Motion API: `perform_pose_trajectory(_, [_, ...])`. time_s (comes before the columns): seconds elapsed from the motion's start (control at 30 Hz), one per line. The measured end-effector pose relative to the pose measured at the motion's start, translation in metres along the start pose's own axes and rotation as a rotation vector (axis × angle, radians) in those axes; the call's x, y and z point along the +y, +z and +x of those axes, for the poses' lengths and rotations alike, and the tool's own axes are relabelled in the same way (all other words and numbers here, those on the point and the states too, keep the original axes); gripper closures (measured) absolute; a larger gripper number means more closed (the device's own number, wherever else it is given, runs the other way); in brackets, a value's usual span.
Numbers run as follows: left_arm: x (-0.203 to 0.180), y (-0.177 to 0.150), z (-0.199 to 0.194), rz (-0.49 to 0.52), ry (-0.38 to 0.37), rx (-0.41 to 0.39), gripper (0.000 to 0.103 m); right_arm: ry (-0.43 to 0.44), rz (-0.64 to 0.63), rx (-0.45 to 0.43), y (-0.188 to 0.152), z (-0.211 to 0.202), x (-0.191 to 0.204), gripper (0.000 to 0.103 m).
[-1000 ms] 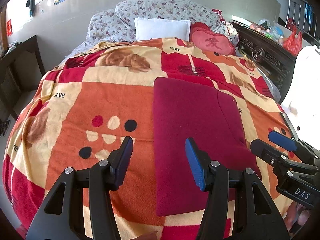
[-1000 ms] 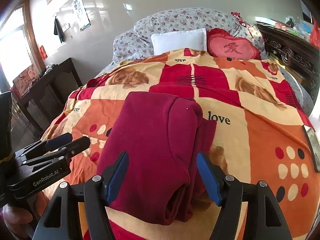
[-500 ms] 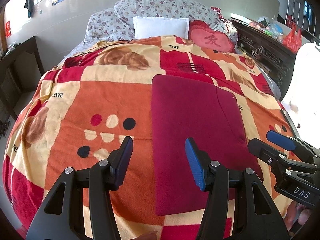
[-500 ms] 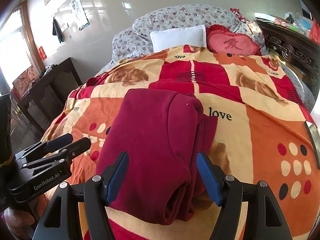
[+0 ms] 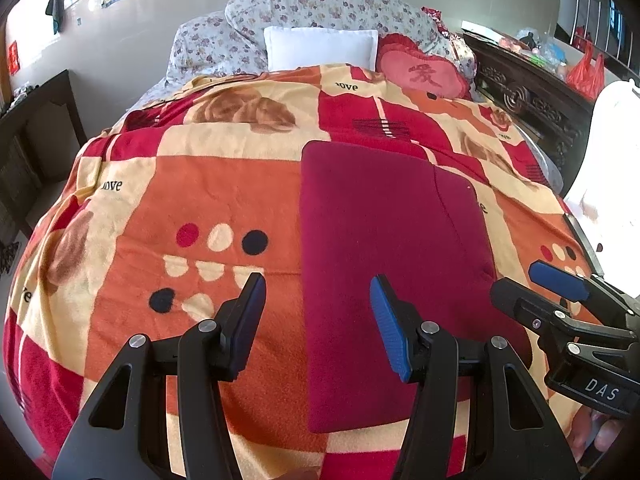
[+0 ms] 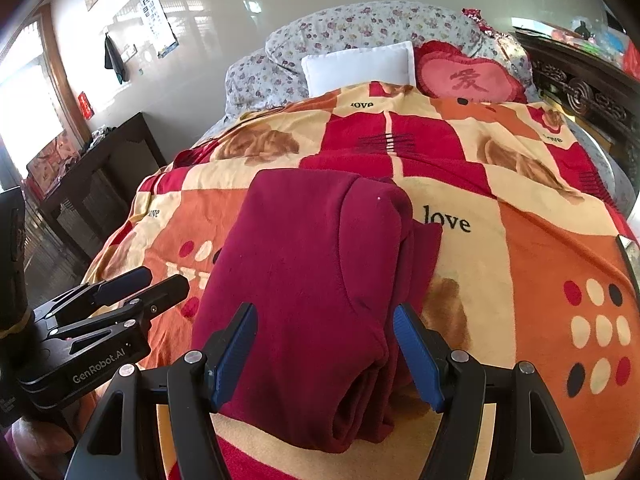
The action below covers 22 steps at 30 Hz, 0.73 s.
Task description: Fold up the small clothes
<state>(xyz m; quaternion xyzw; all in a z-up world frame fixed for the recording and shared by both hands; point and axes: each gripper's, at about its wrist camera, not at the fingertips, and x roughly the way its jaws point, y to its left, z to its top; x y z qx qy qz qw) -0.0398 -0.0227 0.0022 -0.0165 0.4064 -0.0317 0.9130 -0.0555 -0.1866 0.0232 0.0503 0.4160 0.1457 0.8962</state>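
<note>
A dark red garment (image 5: 384, 260) lies folded into a long rectangle on the patterned blanket (image 5: 180, 200) of a bed. In the right wrist view the same garment (image 6: 312, 280) shows its stacked layers at the near end. My left gripper (image 5: 318, 312) hangs open above the garment's near left edge with nothing between its blue pads. My right gripper (image 6: 323, 312) stands open just above the garment's near end, straddling it without touching. Each gripper shows in the other's view: the right gripper (image 5: 516, 280) at the garment's right, the left gripper (image 6: 166, 279) at its left.
A white pillow (image 5: 320, 46), floral pillows (image 5: 328, 4) and a red heart cushion (image 5: 424, 74) lie at the bed's head. A dark cabinet (image 5: 36, 120) stands left of the bed and carved wooden furniture (image 5: 532, 92) right. A flat dark object (image 6: 630, 256) lies at the blanket's right edge.
</note>
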Motion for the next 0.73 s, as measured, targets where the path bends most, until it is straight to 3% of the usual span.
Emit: perform_pose_trajectory(0.73, [0.0034, 0.0008, 0.0059, 0.007, -0.003, 0.000, 0.049, 0.004, 0.009, 0.021, -0.0049, 0.0065, -0.0026, 0.035])
